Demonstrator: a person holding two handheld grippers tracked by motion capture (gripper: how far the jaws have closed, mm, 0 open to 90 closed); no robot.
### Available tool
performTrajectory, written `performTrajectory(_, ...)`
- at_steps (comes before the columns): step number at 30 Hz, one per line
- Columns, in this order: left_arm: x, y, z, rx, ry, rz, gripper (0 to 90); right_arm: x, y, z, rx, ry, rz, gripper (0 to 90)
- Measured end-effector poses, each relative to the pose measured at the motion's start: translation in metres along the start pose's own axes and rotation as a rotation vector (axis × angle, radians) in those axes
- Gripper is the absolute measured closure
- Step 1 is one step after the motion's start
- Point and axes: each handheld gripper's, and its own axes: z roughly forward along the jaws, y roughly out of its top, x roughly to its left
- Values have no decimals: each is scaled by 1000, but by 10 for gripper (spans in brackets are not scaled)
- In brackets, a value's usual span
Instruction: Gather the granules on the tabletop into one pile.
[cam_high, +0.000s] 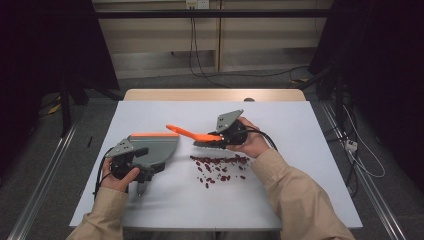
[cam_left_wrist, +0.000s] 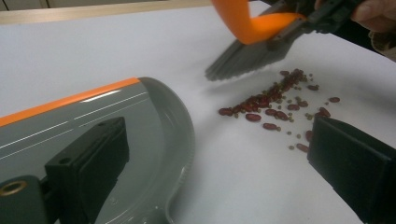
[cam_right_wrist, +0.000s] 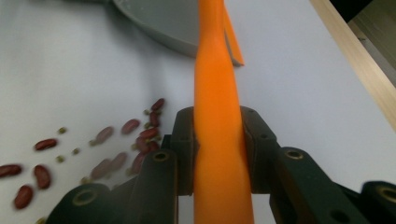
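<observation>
An orange-handled brush (cam_high: 187, 132) with grey bristles (cam_left_wrist: 243, 58) hangs tilted just above the white table top, my right gripper (cam_high: 220, 139) shut on its handle (cam_right_wrist: 219, 93). Below and in front of the bristles, red beans (cam_high: 220, 167) and small green ones (cam_left_wrist: 292, 119) lie scattered in a loose band. A grey dustpan (cam_high: 152, 147) with an orange edge (cam_left_wrist: 70, 100) lies flat to the left of them. My left gripper (cam_left_wrist: 219, 130) rests at the dustpan's near side, jaws wide apart. One jaw is over the pan and the other over bare table near the beans.
The white sheet (cam_high: 300, 130) covers the table, with a wooden edge (cam_high: 215, 94) at the far side. Dark frames and cables stand on the floor around it. Bare surface lies right of and behind the beans.
</observation>
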Motion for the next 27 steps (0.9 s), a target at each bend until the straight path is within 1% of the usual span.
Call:
performTrajectory(2, 0, 0, 0, 7, 2, 3, 54, -3, 2, 8, -2, -11, 4, 706)
performTrajectory(4, 0, 0, 1, 5, -1, 3, 54, -4, 4, 18, 11, -15, -5, 706)
performTrajectory(5, 0, 0, 1, 5, -2, 4, 54, -3, 5, 23, 16, -4, -6, 707)
performTrajectory(6, 0, 0, 0, 9, 0, 5, 54, -1, 5, 28, 26, 18, -10, 706)
performTrajectory(7, 0, 0, 0, 6, -1, 4, 54, 2, 5, 30, 11, 36, -8, 706)
performTrajectory(8, 0, 0, -1, 3, 1, 2, 54, 5, 6, 32, 10, 49, -19, 706)
performTrajectory(10, 0, 0, -1, 1, 2, 1, 54, 11, 8, 30, 30, 53, -51, 706)
performTrajectory(11, 0, 0, -1, 2, 3, 0, 54, 14, 8, 29, 33, 62, -41, 706)
performTrajectory(13, 0, 0, 0, 7, -1, 6, 54, 18, 6, 24, 27, 85, -39, 706)
performTrajectory(16, -1, 0, 1, 11, -3, 8, 54, 24, 2, 15, 16, 97, -26, 706)
performTrajectory(17, -1, 0, 1, 12, -3, 9, 54, 26, 0, 11, 10, 93, -17, 707)
performTrajectory(19, -2, 0, 2, 11, -6, 8, 54, 26, -3, 2, -9, 65, -6, 706)
performTrajectory(20, -2, 0, 2, 13, -6, 9, 54, 25, -5, -5, -18, 51, 9, 707)
performTrajectory(22, -1, 0, 2, 15, -11, 14, 54, 19, -10, -18, -44, 8, 50, 707)
performTrajectory(23, -2, 0, 3, 14, -10, 14, 54, 15, -13, -25, -50, -9, 61, 707)
performTrajectory(25, -2, 0, 4, 15, -9, 9, 54, 8, -20, -39, -48, -59, 92, 706)
performTrajectory(27, -2, 0, 4, 16, -11, 9, 54, 4, -27, -47, -45, -87, 118, 706)
